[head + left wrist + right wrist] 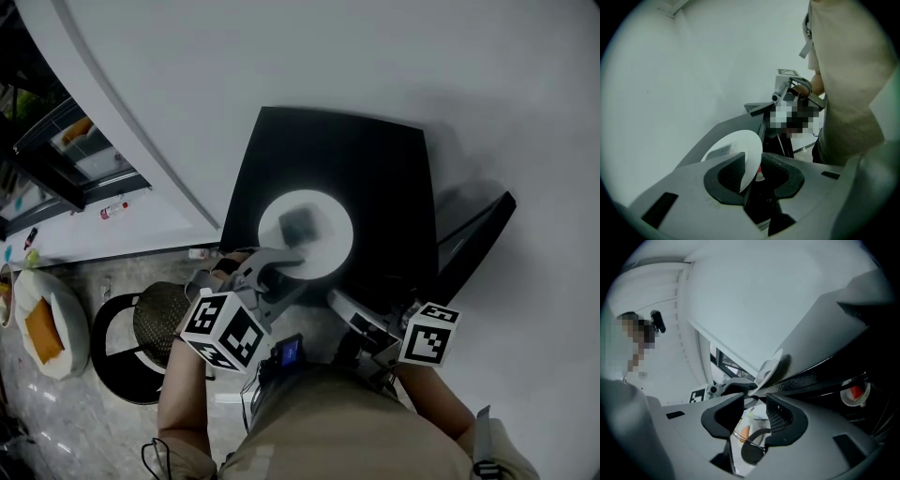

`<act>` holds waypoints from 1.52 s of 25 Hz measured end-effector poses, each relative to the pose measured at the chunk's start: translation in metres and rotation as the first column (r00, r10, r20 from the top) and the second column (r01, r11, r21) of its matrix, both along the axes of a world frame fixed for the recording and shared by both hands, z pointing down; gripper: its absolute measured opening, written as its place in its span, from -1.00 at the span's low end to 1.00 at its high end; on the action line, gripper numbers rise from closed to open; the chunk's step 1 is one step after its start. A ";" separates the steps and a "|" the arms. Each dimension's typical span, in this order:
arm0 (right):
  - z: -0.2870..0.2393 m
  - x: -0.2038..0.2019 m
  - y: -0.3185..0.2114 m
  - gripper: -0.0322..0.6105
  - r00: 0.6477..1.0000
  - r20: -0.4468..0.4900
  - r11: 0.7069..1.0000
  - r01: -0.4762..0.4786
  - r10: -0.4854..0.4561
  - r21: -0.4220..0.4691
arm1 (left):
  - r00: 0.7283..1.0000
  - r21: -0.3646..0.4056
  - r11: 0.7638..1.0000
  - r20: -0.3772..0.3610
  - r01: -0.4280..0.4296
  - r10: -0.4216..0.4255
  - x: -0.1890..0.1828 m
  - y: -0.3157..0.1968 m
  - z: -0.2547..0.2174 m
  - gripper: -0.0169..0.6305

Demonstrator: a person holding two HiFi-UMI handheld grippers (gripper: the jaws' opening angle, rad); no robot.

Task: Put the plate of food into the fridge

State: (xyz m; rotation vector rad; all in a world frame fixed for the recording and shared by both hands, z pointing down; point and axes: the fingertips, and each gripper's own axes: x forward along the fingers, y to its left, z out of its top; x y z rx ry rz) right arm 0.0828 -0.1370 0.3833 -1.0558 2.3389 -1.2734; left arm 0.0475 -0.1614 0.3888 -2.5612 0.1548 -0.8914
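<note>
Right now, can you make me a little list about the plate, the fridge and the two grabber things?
plate: white plate, lying on top of the black fridge
food: one grey blurred piece on the plate; what kind is unclear
left gripper: jaws closed on the plate's near rim
right gripper: jaws apart, nothing between them, low at the fridge's front
fridge door: swung open on the right
nearby: stool on the floor

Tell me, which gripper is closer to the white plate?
Left. The left gripper is clamped on the rim of the plate, which sits on top of the fridge. The right gripper is off the plate, open, by the fridge's open door.
</note>
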 end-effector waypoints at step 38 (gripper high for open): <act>0.014 0.002 -0.021 -0.80 0.902 0.360 0.938 -0.118 0.239 -0.327 | 0.775 -0.471 0.851 -0.439 0.233 -0.455 -0.065 -0.014 -0.022 -0.47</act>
